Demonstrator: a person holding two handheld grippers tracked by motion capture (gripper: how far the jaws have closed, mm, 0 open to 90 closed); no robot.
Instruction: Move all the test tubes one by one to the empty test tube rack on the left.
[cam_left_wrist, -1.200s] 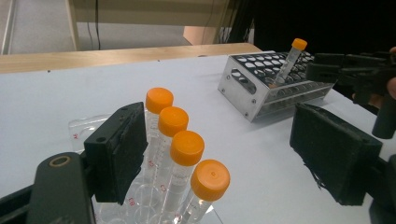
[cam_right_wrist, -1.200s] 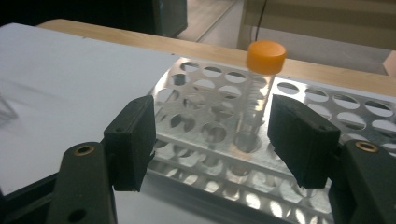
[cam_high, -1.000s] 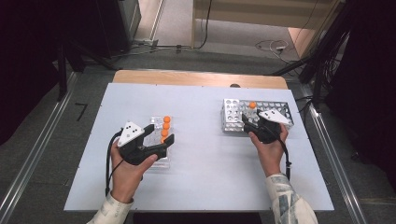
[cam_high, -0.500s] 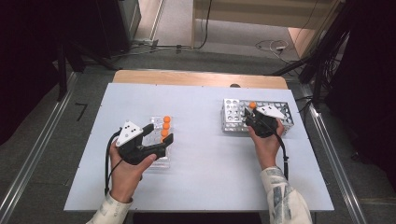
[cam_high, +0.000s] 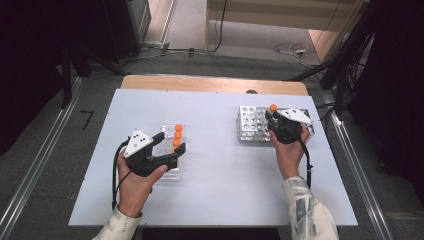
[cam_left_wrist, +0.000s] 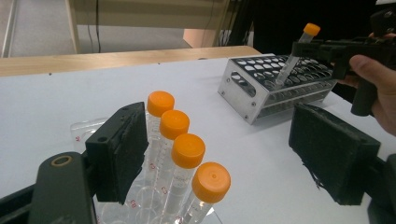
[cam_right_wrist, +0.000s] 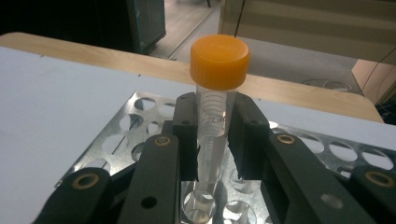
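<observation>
We are working at a pale blue-white rectangular table (cam_high: 215, 200), and the job we are judging to be in hand is moving capped tubes from a holder on the left to a rack on the right.

Toward the far right of the table we are looking at the shiny perforated metal tube rack (cam_high: 250, 125), whose many round holes are all standing empty in the high view and in the right gripper view (cam_right_wrist: 126, 121); no tube is resting fully seated in it yet. On the near left we are seeing the clear plastic tube holder (cam_high: 167, 172), and in the left gripper view four clear plastic tubes with orange screw caps (cam_left_wrist: 173, 123) are standing in a row in it, waiting their turn.

We are holding the right gripper (cam_right_wrist: 214, 140) over the metal rack, its black jaws clamped on a single orange-capped clear tube (cam_right_wrist: 215, 100). That tube is pointing down with its tip at or just inside one of the rack's holes (cam_left_wrist: 286, 70), tilted a little, so we are judging this placement as under way but not finished.

We are keeping the left gripper (cam_left_wrist: 224, 158) at the clear holder with its jaws spread wide and nothing between them; one pad is sitting just beside the row of four tubes.

So, as we are reading it, the first tube is going in and four are left to carry across.
</observation>
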